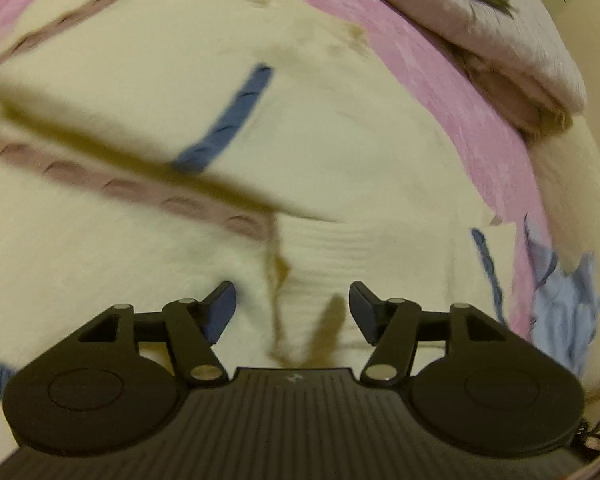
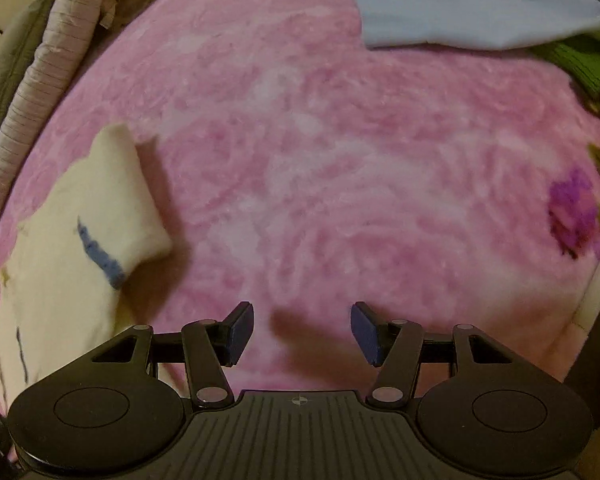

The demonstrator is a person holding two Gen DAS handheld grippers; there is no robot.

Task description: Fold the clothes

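Sweater (image 1: 148, 80) is a cream knit with blue and mauve cable stripes, lying on the pink blanket (image 2: 300, 152) and filling most of the left wrist view; a fold edge runs diagonally across it with a shadowed crease, and a ribbed band (image 1: 324, 240) sits just ahead of the left gripper (image 1: 292, 312). I'd judge it soft, floppy and fairly thick, light enough for one pinch but prone to sag and stretch if lifted from a single point. Fuzzy surface should give the pads good friction, low slip risk. Best holds are probably the ribbed band or a folded edge, two layers pinched together, with one gripper at each end so the panel stays flat. In the right wrist view only a corner of the sweater (image 2: 80, 232) shows at lower left, with a blue stripe on it. Left gripper points steeply down over the knit, jaws spread, nothing between the pads, which look clear of the fabric though blur makes contact hard to call. Right gripper (image 2: 302, 334) also tilts steeply down, jaws spread over bare blanket, well to the side of the sweater corner, holding nothing. A light blue garment (image 2: 480, 8) and something green (image 2: 580, 64) lie at the far edge, apart from both.
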